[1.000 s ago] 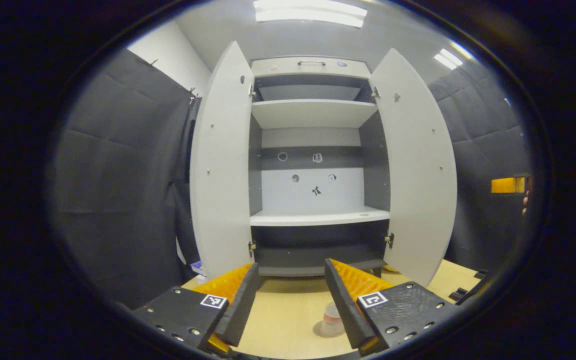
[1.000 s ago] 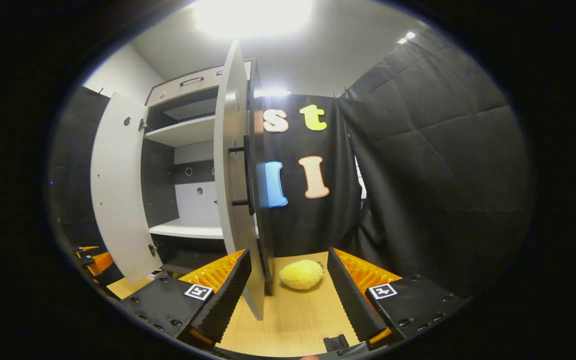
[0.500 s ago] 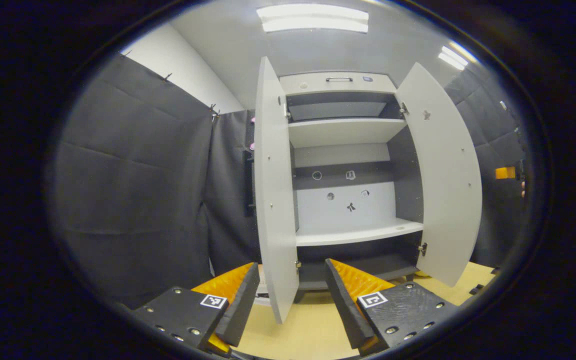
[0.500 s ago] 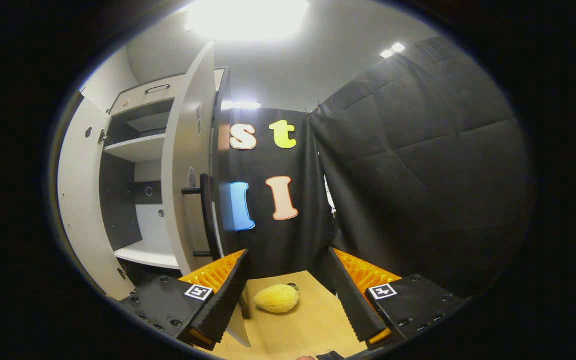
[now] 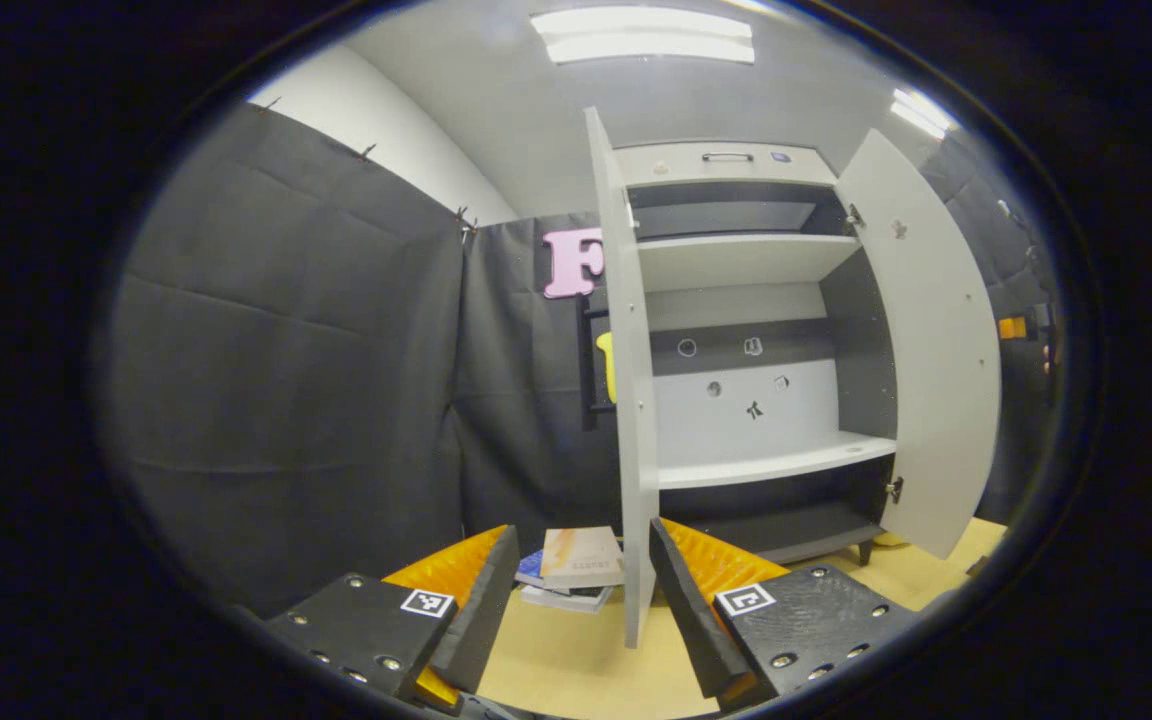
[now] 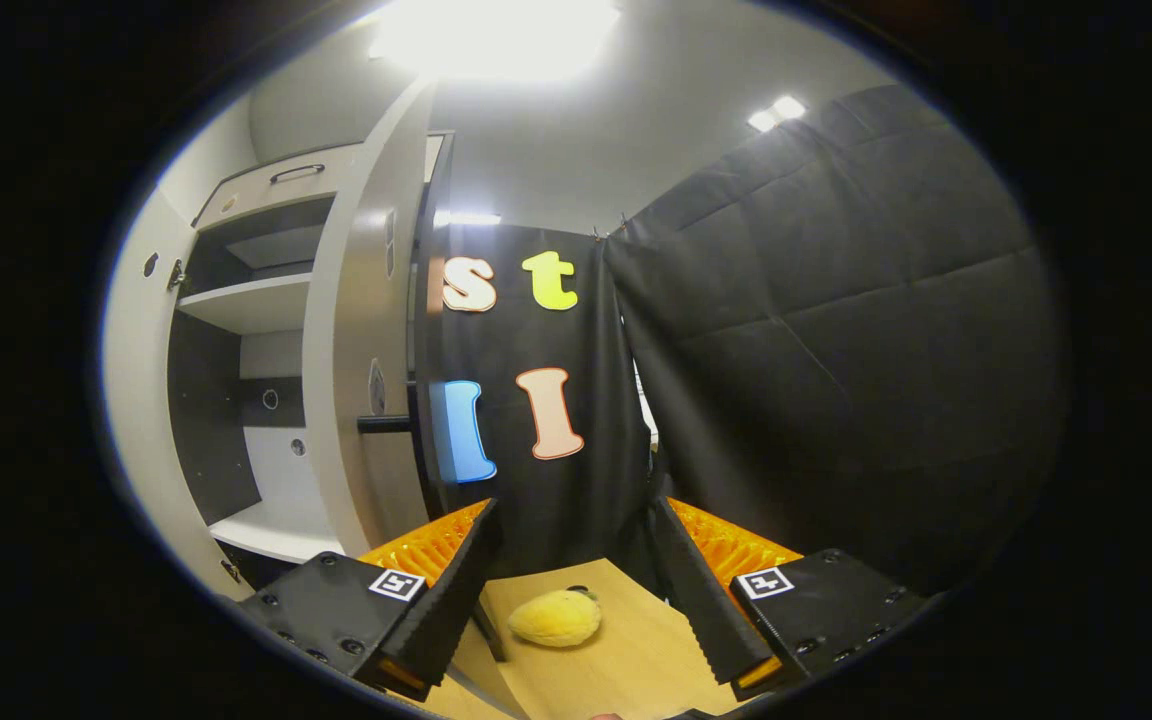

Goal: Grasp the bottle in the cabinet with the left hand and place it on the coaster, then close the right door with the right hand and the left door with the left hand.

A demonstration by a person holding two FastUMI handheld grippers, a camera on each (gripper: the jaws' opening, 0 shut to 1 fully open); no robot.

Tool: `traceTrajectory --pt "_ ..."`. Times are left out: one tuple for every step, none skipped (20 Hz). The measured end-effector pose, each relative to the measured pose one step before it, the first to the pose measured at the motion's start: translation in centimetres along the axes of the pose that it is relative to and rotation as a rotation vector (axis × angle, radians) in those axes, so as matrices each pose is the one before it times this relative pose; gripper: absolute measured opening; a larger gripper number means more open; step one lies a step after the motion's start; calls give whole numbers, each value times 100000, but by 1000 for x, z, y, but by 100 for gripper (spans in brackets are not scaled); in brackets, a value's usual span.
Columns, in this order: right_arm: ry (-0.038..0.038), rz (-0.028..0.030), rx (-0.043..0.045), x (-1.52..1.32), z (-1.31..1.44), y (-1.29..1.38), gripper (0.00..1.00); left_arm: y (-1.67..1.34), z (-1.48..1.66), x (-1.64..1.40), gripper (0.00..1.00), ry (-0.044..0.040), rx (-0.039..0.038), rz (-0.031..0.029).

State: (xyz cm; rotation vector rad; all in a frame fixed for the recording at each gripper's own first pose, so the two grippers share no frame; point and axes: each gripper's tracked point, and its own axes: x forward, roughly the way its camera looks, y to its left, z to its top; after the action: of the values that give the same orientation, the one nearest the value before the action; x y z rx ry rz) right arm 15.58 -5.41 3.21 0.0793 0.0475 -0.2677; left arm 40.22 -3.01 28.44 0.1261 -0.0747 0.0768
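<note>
The white cabinet (image 5: 736, 160) stands with both doors swung out. In the left gripper view the left door (image 5: 628, 400) is edge-on, and its lower front edge shows in the gap of my open left gripper (image 5: 581, 600), close to the right-hand finger; I cannot tell if they touch. The right door (image 5: 936, 350) hangs open beyond. In the right gripper view that right door (image 6: 351, 350) is near edge-on with its black handle (image 6: 386, 424) facing outward. My right gripper (image 6: 576, 590) is open to the right of the door's outer face, holding nothing.
A stack of books (image 5: 576, 570) lies on the wooden table (image 5: 556, 650) left of the left door. A yellow plush fruit (image 6: 556, 617) rests on the table (image 6: 636, 660) between my right fingers, farther off. Black cloth walls close in on both sides.
My left gripper has swung left, bringing the left door's edge between its fingers; the bottle on its coaster left the view. My right gripper moved closer to the right door's outer side.
</note>
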Motion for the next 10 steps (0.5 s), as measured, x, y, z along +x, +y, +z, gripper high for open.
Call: traceTrajectory --pt "408 484 -912 40 -223 419 97 484 -174 155 79 231 -161 294" --pt "593 335 -1045 -144 -246 481 97 727 -259 99 79 16 -58 534" --pt "281 -1216 -1691 -3 -137 102 97 658 -107 72 79 -174 -130 742" --pt "-548 -953 -1859 -32 127 -91 96 812 -172 111 79 10 -186 783" --pt "-533 -390 -1713 -46 220 291 92 663 -168 16 79 179 -2 901" --pt "26 178 -1656 -147 101 352 96 686 -179 84 80 -29 -83 754" --pt "-86 325 -1325 -151 152 364 96 468 -58 167 80 -65 -113 526" --pt "226 361 -1090 -255 35 185 96 504 -78 127 80 -127 -162 575" --pt "-103 802 -240 -266 137 295 96 448 -78 175 79 -94 -311 501" --pt "-32 -13 413 -222 251 213 92 326 -124 438 80 0 -540 345"
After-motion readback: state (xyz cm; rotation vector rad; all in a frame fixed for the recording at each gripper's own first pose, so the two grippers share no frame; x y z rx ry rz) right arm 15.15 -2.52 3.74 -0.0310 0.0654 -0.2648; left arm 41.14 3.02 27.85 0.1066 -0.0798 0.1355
